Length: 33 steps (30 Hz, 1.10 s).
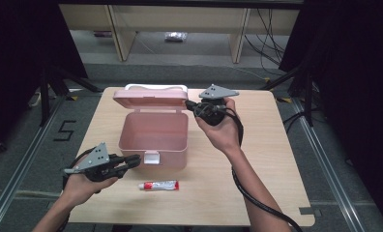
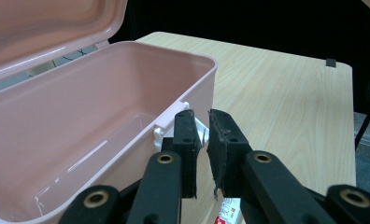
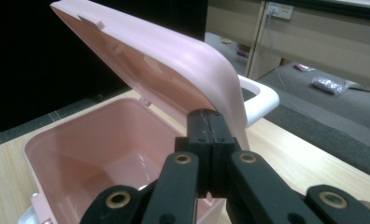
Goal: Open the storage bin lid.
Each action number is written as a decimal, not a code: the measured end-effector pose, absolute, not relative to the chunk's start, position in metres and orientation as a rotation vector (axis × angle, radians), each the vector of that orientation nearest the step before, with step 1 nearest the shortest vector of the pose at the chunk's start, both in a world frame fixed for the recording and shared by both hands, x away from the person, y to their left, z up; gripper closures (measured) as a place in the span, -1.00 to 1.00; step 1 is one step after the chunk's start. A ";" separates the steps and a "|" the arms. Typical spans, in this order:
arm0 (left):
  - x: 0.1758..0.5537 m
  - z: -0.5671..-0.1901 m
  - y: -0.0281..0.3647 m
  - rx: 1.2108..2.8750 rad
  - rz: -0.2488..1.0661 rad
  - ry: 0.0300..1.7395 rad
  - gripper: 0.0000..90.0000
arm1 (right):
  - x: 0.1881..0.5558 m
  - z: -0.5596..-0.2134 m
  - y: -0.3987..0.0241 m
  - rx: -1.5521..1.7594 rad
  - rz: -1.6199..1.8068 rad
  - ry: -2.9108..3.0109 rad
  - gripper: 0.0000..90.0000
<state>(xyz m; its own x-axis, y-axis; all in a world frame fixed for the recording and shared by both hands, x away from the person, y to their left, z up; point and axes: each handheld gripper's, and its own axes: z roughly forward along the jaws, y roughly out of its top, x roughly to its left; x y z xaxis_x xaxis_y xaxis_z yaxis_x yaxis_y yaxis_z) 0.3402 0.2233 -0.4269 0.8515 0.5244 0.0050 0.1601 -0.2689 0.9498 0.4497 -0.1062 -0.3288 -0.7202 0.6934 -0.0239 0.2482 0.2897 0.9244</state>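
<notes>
A pink box [image 1: 153, 130] stands open and empty at the table's middle back, its lid [image 1: 151, 99] tilted up behind it with a white handle [image 1: 155, 87]. My left gripper [image 1: 137, 159] lies level at the box's front left. In the left gripper view its tips [image 2: 199, 116] stand a narrow gap apart just short of the white latch [image 2: 167, 123], with nothing between them. My right gripper [image 1: 189, 104] is shut and empty; its tips [image 3: 206, 114] rest against the lid's [image 3: 164, 60] right edge. A red-and-white tube [image 1: 159, 185] lies in front of the box.
The wooden table [image 1: 267, 145] has bare room to the box's right, and a small notch [image 1: 309, 211] at its near right corner. Beyond the far edge are grey floor, shelf legs and a small bag [image 1: 175, 36]. Black curtains hang on both sides.
</notes>
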 end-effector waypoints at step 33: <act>0.338 -0.435 0.216 1.883 0.361 0.463 0.69 | 0.468 -0.338 -0.105 0.906 1.385 2.131 1.00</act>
<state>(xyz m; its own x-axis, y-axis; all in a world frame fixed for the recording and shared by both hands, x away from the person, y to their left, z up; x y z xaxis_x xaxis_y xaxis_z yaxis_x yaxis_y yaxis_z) 0.3376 0.2159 -0.4350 0.8769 0.4799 0.0272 0.1429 -0.3143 0.9385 0.4683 -0.1050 -0.3381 -0.6887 0.7249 -0.0107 0.2844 0.2837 0.9158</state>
